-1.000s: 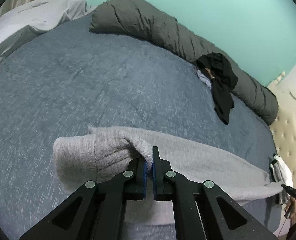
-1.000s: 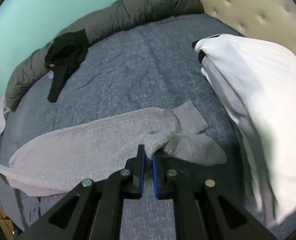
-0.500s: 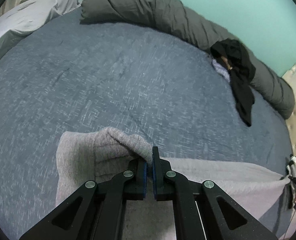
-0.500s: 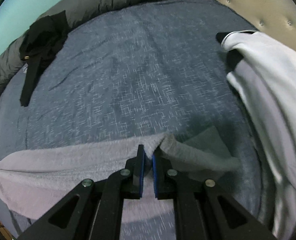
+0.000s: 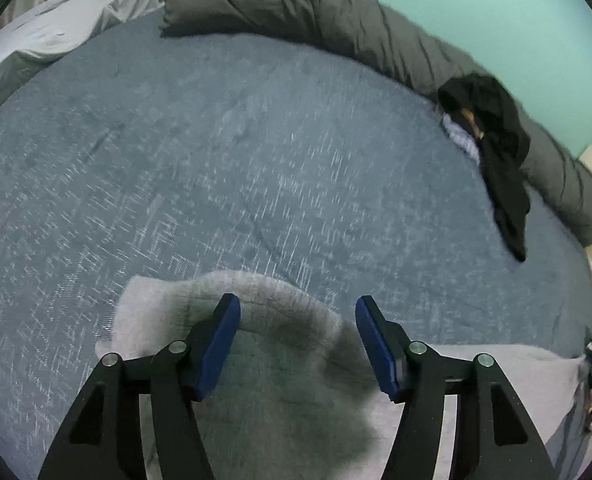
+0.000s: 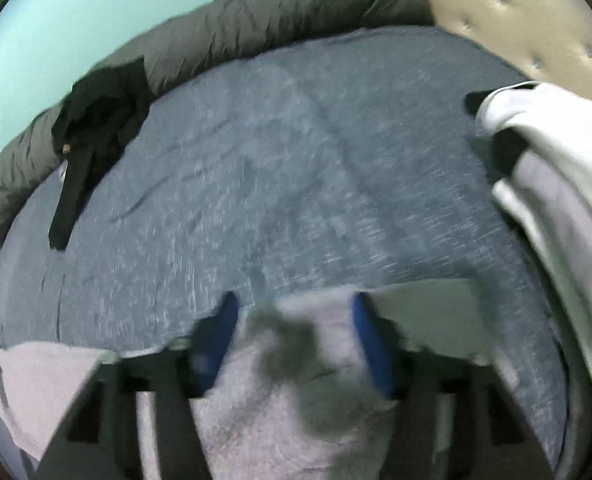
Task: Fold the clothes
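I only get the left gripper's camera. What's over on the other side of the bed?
Observer: A white garment lies heaped at the bed's edge, beside the tufted headboard.
Operator: Is the other gripper holding the grey sweater?
Observer: No. The right gripper is open, with the grey sweater lying loose under it.
Operator: Is that picture clear?
Observer: No, its fingers look blurred.

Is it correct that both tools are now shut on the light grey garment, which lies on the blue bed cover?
Not quite. Both tools are open, not shut: the left tool in the left wrist view and the right tool in the right wrist view have their fingers spread apart above the light grey garment. It does lie on the blue bed cover.
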